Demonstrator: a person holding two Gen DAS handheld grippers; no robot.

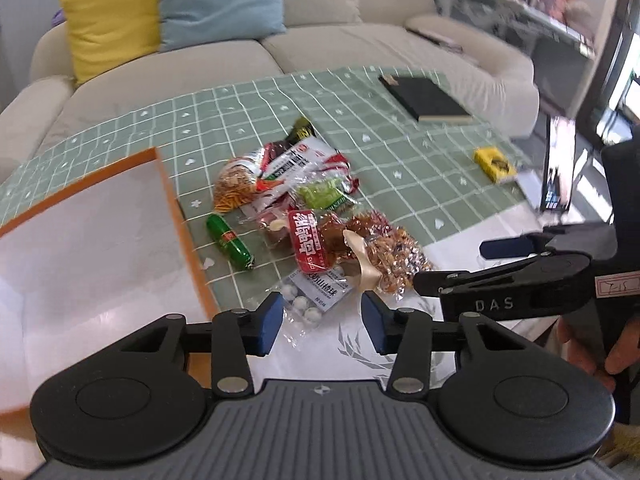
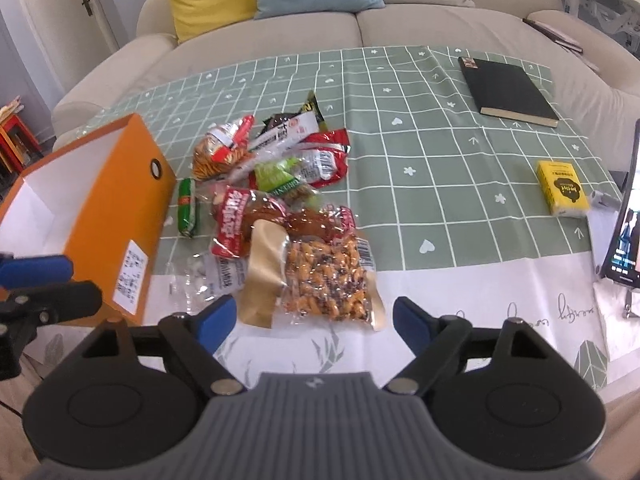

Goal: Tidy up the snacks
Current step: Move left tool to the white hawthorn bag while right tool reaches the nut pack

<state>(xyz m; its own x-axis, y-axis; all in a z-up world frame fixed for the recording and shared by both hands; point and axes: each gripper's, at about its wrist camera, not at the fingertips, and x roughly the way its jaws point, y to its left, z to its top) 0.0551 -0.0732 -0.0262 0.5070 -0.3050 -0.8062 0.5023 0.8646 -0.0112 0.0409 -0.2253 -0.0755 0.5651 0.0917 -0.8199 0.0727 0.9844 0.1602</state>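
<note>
Your orange box [image 2: 92, 216] fills the left of the right wrist view, seemingly empty; the snack pile [image 2: 276, 200] sits mid-frame, untouched. Both tongs, left gripper [image 1: 322, 320] and right gripper [image 2: 314, 322], gape wide, holding nothing. You're at the first pick: close on the nut bag [image 2: 328, 280].

An open orange cardboard box with a white inside [image 2: 120, 184] stands upright at nine o'clock of the heap, a white label on its near wall. Just beside it lies a green foil-wrapped sausage [image 2: 188, 208]. At twelve o'clock an orange crisp-stick bag [image 2: 218, 156] leans on red-and-white packets [image 2: 320, 160]. A red-labelled pack of brown meat [image 2: 236, 220] lies in the middle. At six o'clock a clear bag of mixed nuts [image 2: 324, 280] lies flat, touching a clear pack of white balls [image 1: 308, 296].
</note>
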